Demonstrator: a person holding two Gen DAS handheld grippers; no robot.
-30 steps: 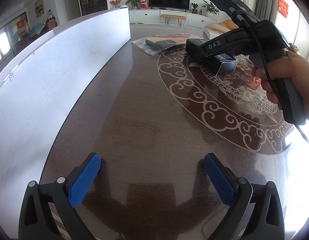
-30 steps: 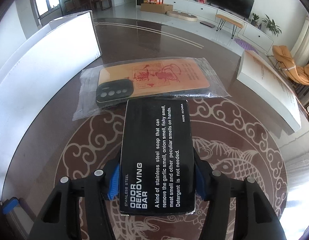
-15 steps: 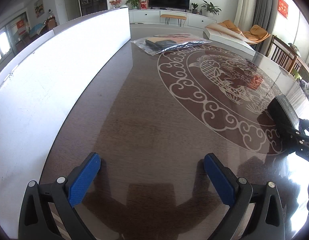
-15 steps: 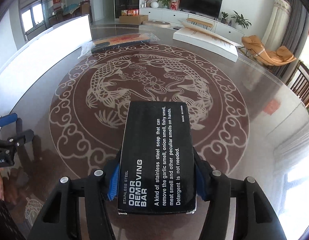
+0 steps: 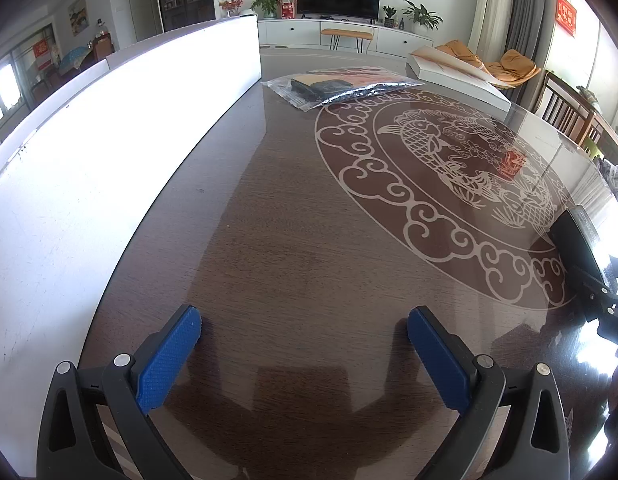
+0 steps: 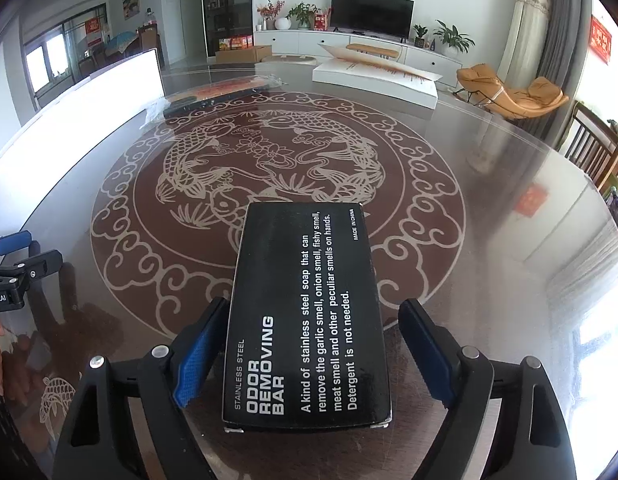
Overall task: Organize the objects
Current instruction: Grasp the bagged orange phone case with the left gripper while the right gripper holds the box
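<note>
The jaws of the right gripper [image 6: 311, 356] have just been opening: a second ago the flat black cardboard box printed "ODOR REMOVING BAR" [image 6: 309, 320] was clamped between the blue pads near the top of the frame's table area, beside the bagged item; now it is seen lower centre of the right wrist view, lying on the glossy dark wooden table with the pale fish medallion [image 6: 489, 208], with a clear gap at the right pad and the left pad just beside its edge (contact there cannot be ruled out). The box is judged to be released at its new spot, so this placing step looks nearly done.

The left gripper [image 5: 305, 356] is held wide open over bare table at the bottom of its frame, with nothing between its pads.

A clear plastic bag holding an orange card and a dark object [image 5: 341, 86] is left at upper centre, well apart from the box. A white panel [image 5: 109, 140] lines the left side, and a white flat box [image 6: 373, 80] lies at the upper right. Nothing is seen blocking a withdrawal.
</note>
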